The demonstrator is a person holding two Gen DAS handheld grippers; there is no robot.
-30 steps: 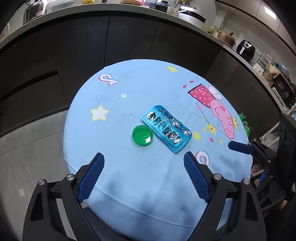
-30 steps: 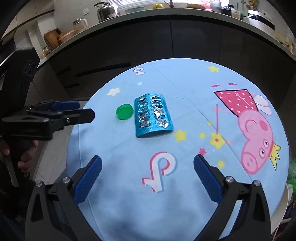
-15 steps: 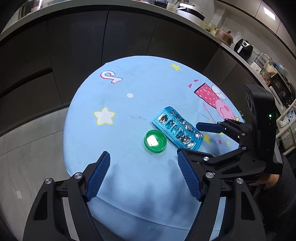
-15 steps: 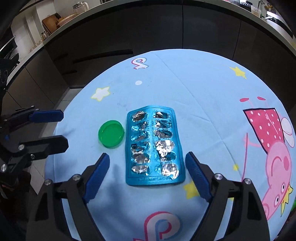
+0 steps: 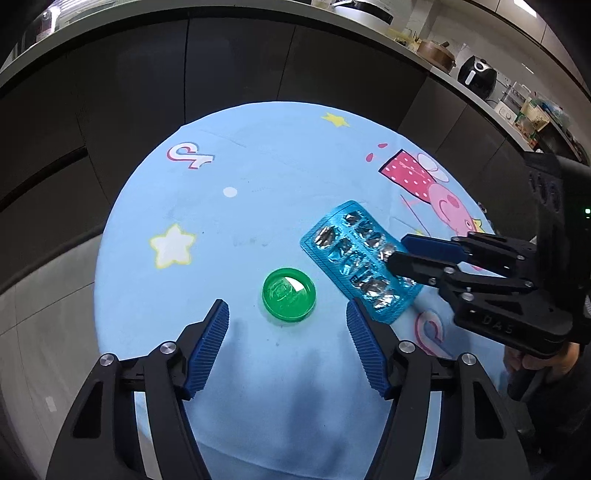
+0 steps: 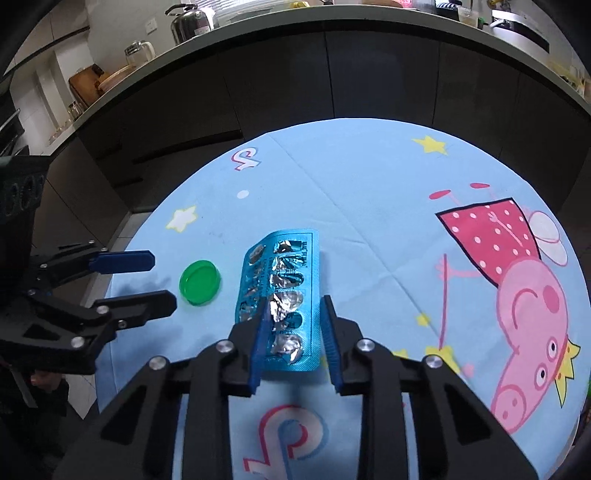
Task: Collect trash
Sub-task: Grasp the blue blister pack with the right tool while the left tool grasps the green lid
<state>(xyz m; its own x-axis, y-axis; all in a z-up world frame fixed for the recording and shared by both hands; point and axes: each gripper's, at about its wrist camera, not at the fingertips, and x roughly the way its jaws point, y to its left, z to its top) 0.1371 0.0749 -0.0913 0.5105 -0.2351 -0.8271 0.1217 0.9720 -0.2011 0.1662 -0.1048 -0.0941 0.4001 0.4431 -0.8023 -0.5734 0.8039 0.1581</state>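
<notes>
A blue blister pack point(image 6: 282, 291) with torn foil lies on the round blue table point(image 6: 369, 192); it also shows in the left wrist view point(image 5: 360, 260). A green bottle cap point(image 5: 289, 293) lies just left of it, also seen in the right wrist view point(image 6: 200, 282). My right gripper point(image 6: 293, 328) straddles the pack's near end, its jaws narrowed around it; the left finger touches the pack's edge, the right finger stands slightly off. My left gripper point(image 5: 288, 332) is open just short of the green cap, which sits between its fingertips' line.
The table carries a Peppa Pig cloth point(image 6: 528, 288) with stars. Dark cabinets point(image 5: 258, 66) curve close behind the table. A counter above holds a kettle point(image 6: 192, 24), jars and appliances. Grey floor point(image 5: 22, 332) lies left of the table.
Both grippers moved forward over the table. The right gripper's jaws narrowed around the blister pack's near end. The left gripper closed in on the green cap, jaws still wide.
</notes>
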